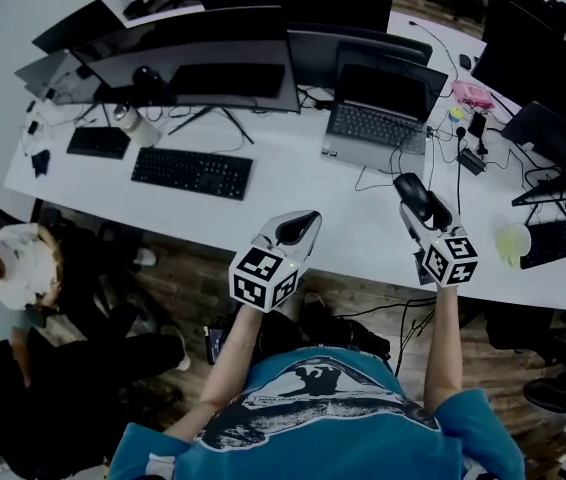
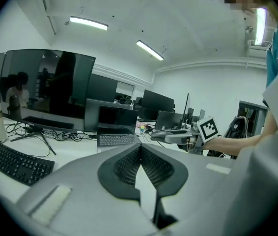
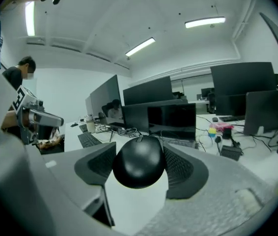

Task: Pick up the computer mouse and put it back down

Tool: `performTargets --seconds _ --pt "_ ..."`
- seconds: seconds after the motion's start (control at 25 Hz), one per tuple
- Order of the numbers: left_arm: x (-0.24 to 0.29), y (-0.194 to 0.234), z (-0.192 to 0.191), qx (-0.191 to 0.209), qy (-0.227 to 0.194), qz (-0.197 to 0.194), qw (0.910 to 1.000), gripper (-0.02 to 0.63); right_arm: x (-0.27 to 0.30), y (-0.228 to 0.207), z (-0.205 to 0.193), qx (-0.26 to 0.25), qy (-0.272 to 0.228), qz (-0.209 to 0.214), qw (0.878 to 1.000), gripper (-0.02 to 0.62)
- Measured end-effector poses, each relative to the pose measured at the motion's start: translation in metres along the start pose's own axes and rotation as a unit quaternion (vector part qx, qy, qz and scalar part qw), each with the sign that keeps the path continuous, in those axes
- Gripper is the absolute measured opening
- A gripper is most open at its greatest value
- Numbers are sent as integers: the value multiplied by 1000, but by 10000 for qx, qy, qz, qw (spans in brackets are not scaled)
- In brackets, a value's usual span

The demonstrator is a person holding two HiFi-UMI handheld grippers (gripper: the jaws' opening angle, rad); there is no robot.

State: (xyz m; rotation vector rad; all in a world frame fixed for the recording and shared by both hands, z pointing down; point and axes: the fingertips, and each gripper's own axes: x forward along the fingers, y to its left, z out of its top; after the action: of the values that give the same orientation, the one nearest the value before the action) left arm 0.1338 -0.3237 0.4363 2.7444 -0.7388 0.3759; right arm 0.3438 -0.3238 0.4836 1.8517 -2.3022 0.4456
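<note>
Pickup looks done: right gripper has its jaws pinching the mouse just over the bench near its front edge, left gripper has jaws pressed together w/ nothing in them, so only set-down seems left.

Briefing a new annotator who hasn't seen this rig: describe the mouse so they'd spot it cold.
On the long white desk, find the open grey laptop right of the big monitors. In front of it, toward the near edge, the right gripper is closed on the mouse. It is a rounded, glossy black lump, unlike the flat keyboard farther left.
</note>
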Motion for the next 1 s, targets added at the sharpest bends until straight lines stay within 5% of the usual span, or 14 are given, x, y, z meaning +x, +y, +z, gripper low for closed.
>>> performTargets --seconds 0.44,0.8,1.0 --pt "-7 -2 -3 37 56 -1 10000 12 -15 -83 -125 973 901 -1165 9843 298" --pt "-7 -4 -18 -39 230 -9 9997 12 -10 -90 -187 1248 1543 -1397 9701 298" --pt "-10 -6 -29 -143 319 24 9994 12 -9 -86 -195 986 1964 -1486 9642 301"
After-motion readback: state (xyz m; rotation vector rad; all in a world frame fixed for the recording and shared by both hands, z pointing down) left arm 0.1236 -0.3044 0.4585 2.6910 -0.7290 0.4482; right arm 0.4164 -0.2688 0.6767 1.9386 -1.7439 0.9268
